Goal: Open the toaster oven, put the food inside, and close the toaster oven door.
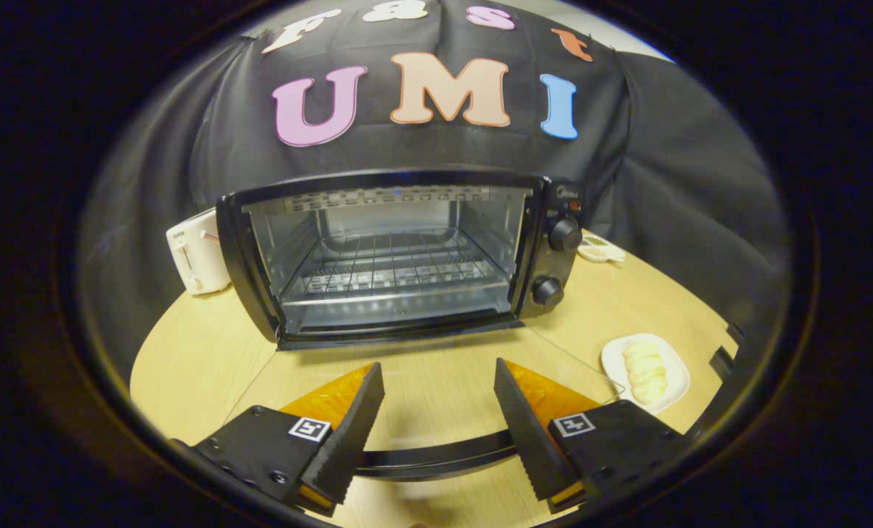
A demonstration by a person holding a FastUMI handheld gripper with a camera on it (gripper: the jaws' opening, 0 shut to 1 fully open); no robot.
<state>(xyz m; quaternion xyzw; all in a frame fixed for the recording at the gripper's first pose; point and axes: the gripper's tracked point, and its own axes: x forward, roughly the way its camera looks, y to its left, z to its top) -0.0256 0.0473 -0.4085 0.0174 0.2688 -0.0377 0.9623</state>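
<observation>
The black toaster oven (553, 220) stands on the wooden table with its glass door (421, 396) folded flat down toward me. Its wire rack (392, 268) is bare. The door's black handle (436, 458) runs crosswise between and under my fingers. My gripper (436, 378) hangs just above the lowered door, open, with nothing between the fingers. The food, a pale yellow piece of bread (645, 370), lies on a small white plate (674, 396) to the right of the right finger.
A white toaster (196, 253) stands left of the oven. A small white dish (601, 251) sits behind the oven's right side. Two black knobs (564, 235) are on the oven's right panel. Black cloth walls surround the round table (187, 359).
</observation>
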